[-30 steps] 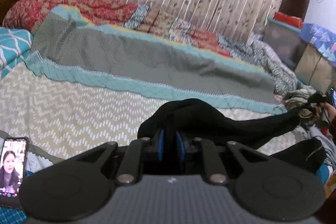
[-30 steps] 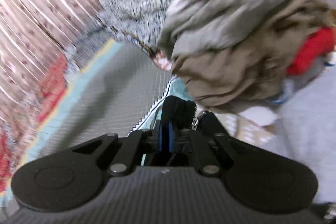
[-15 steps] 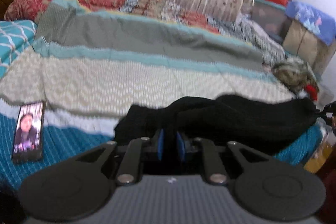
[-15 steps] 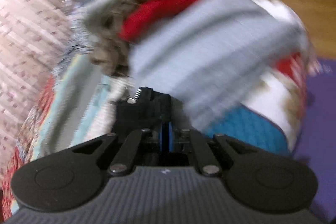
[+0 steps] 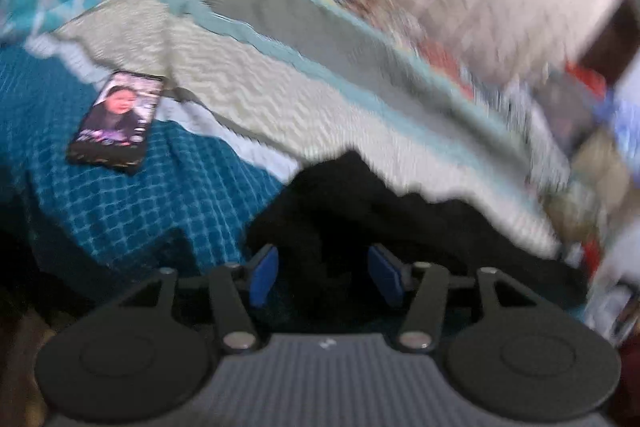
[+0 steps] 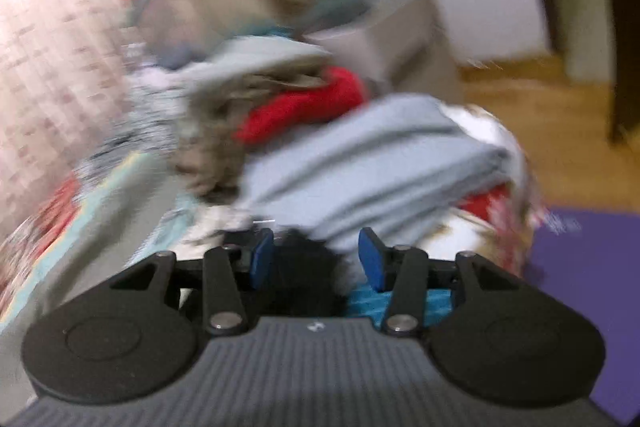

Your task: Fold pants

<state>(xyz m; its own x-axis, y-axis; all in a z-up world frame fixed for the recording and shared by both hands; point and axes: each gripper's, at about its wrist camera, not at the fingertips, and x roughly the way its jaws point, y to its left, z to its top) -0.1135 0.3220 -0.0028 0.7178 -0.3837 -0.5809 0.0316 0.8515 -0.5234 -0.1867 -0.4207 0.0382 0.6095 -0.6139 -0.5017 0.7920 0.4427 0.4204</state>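
At the bottom of the left wrist view my left gripper [image 5: 323,277] has its jaws opening, the blue pads [image 5: 263,277] standing apart. The black pants [image 5: 360,211] lie bunched between and just beyond them, in the lower middle of the frame, and neither pad presses on the cloth. The dark fabric trails away toward the lower right edge of that frame.

In the right wrist view my right gripper [image 6: 316,261] is opening its jaws as well. A dark fold of the pants [image 6: 304,267] sits in the gap, nearer the left pad, with clear space toward the right one, so I am not clamping it.

The pants rest on a bedspread [image 5: 132,195] with a teal checked band under them and cream zigzag and grey bands farther up the frame. A phone [image 5: 116,123] with a lit screen lies on the teal band at middle left, well apart from the pants.

Past my right gripper a pile of clothes fills the centre of the frame: a light blue-grey garment [image 6: 360,163] nearest, a red one [image 6: 304,103] behind it, brownish cloth above. A purple mat [image 6: 580,287] shows at lower right and a wooden floor [image 6: 532,83] at upper right. Everything is blurred.
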